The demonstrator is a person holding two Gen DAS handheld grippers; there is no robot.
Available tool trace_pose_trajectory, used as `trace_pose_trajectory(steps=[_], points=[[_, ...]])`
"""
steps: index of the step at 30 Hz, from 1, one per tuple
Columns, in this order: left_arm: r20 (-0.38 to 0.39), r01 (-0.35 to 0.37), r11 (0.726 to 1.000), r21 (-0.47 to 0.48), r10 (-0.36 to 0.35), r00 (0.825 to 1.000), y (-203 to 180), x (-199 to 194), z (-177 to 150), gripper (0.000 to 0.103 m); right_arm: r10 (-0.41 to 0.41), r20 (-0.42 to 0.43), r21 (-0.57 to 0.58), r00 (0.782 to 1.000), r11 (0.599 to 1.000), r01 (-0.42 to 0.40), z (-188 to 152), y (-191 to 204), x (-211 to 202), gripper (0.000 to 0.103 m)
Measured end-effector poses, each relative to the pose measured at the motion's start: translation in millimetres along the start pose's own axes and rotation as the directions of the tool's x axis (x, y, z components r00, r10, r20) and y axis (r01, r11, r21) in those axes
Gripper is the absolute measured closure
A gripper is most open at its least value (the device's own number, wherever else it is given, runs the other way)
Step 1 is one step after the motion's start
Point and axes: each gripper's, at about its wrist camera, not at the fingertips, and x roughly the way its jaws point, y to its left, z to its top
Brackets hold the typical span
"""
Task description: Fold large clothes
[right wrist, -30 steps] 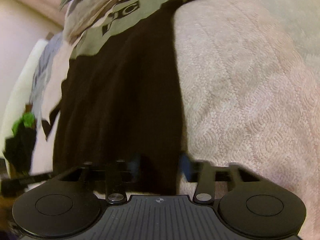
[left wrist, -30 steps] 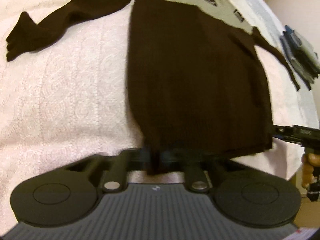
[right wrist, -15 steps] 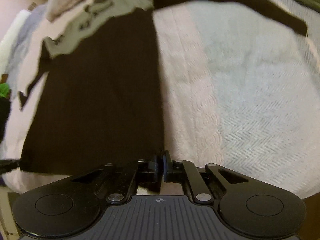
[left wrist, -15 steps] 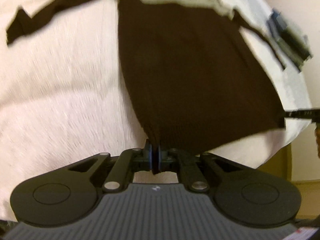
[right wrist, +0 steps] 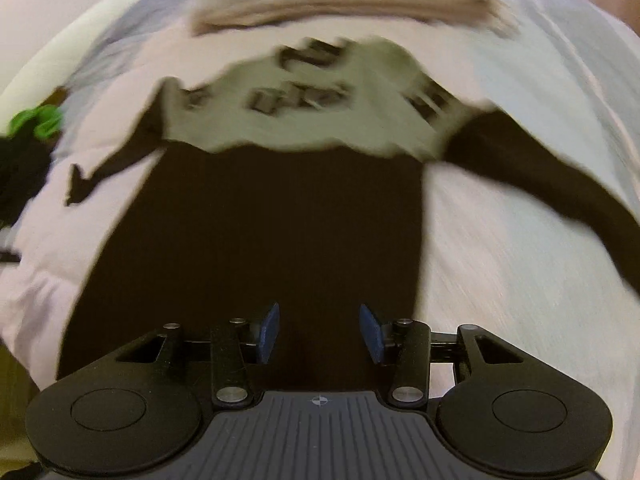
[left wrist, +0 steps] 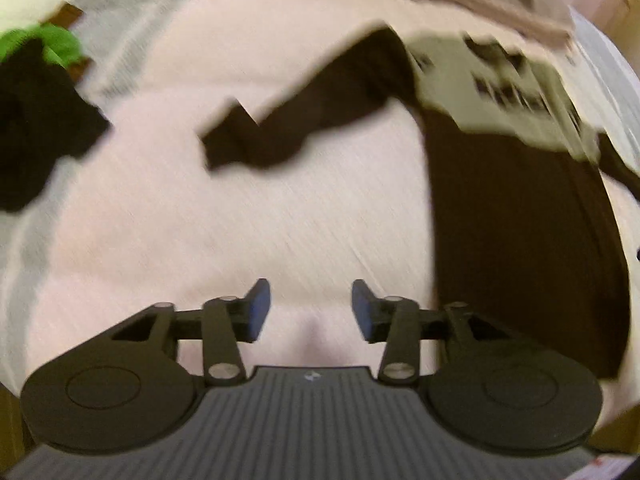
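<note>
1. Left gripper [left wrist: 311,308]: low centre of the left view. The blue pads [left wrist: 258,306] stand apart with nothing between them; only pale bedspread [left wrist: 280,220] shows in the gap. The jaws have just been opening.
2. Right gripper [right wrist: 319,333]: low centre of the right view. The pads [right wrist: 269,333] stand apart and clear of the cloth. The jaws have just been opening. The dark lower part of the sweater [right wrist: 260,240] fills the gap behind them, and whether they hover over it or touch it cannot be told.
3. Both views are smeared by motion blur, so edges and weave are hard to make out.
4. Sweater, right view: lies flat on the bedspread, centre frame. The body is dark brown. The chest is a pale grey-green panel with dark block lettering too blurred to read. One sleeve runs to the left edge, the other toward the right edge, where it is cut off. The gripper body hides the hem.
5. Sweater, left view: at the right side of the frame, its far edge cut off. One sleeve [left wrist: 320,108] reaches toward frame centre.
6. Beige cloth [right wrist: 340,4]: bunched at the top of both views, just beyond the sweater's collar end, its form unclear.
7. Dark heap with a green patch [left wrist: 44,46]: upper left of the left view, not identifiable.
</note>
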Motion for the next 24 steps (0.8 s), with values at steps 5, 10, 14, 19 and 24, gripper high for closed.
trace_pose_trajectory(steps=[5,10,14,19,24], points=[[0.065,-0.030,0.999,0.014,0.029,0.997,39,32,53,0.037,0.007,0.035,-0.053,0.999,0.999,-0.006,37,60,29,0.060],[0.056,-0.024,0.944,0.328,0.006,0.998,78,99,93,0.037,-0.015,0.020,-0.027,1.000,1.000,0.015,55,115,72,0.058],[-0.009,0.200,0.888,0.414,-0.216,0.976,103,152,122,0.038,-0.037,-0.029,-0.020,0.999,0.999,0.037,66,154,112,0.056],[-0.157,0.391,0.826,0.406,-0.358,0.920,117,190,136,0.090,-0.050,-0.060,-0.028,0.997,0.998,0.048,78,180,143,0.055],[-0.088,0.331,0.880,0.341,-0.321,0.943,151,130,134,0.097,-0.043,-0.060,-0.001,0.997,0.999,0.043,95,193,148,0.055]])
